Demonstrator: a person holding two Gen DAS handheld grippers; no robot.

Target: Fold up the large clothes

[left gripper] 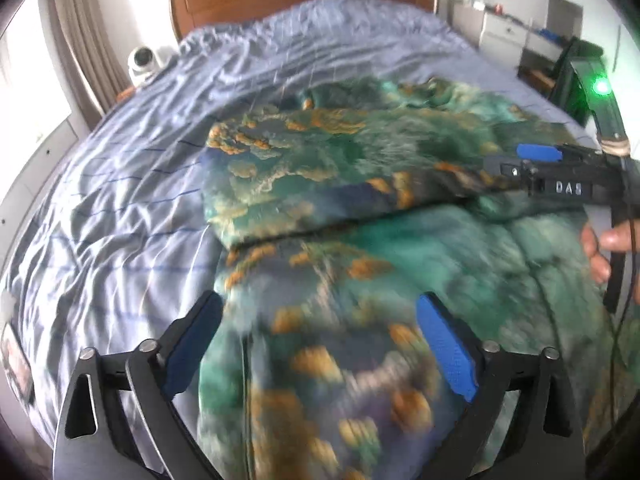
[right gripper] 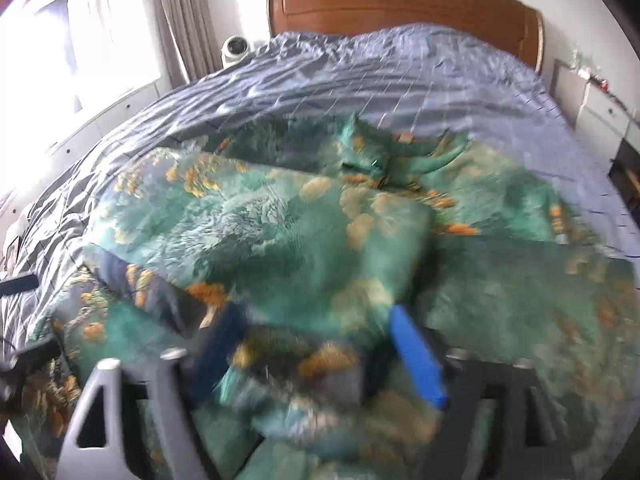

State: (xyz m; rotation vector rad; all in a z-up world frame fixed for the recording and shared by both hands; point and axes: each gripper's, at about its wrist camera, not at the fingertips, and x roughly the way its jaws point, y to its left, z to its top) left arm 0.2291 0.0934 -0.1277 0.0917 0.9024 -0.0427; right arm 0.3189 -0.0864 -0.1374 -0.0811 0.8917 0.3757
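Observation:
A large fleece garment (left gripper: 360, 184), teal green with orange and dark blue patches, lies spread on the bed; one part is folded across its body as a wide band. My left gripper (left gripper: 320, 304) hovers open over the near part of the garment (right gripper: 304, 240), nothing between its blue pads. At the right of the left wrist view a hand holds my right gripper (left gripper: 508, 168) low over the folded band. In its own blurred view, the right gripper (right gripper: 316, 320) stands wide with a bunched fold of fleece between the fingers (right gripper: 416, 356); the pads look apart from it.
The bed sheet (left gripper: 132, 200) is wrinkled lilac-blue with thin lines. A brown wooden headboard (right gripper: 400, 0) closes the far end. A white dome device (left gripper: 142, 62) sits by the curtain at the left. White cabinets (left gripper: 504, 32) stand at the far right.

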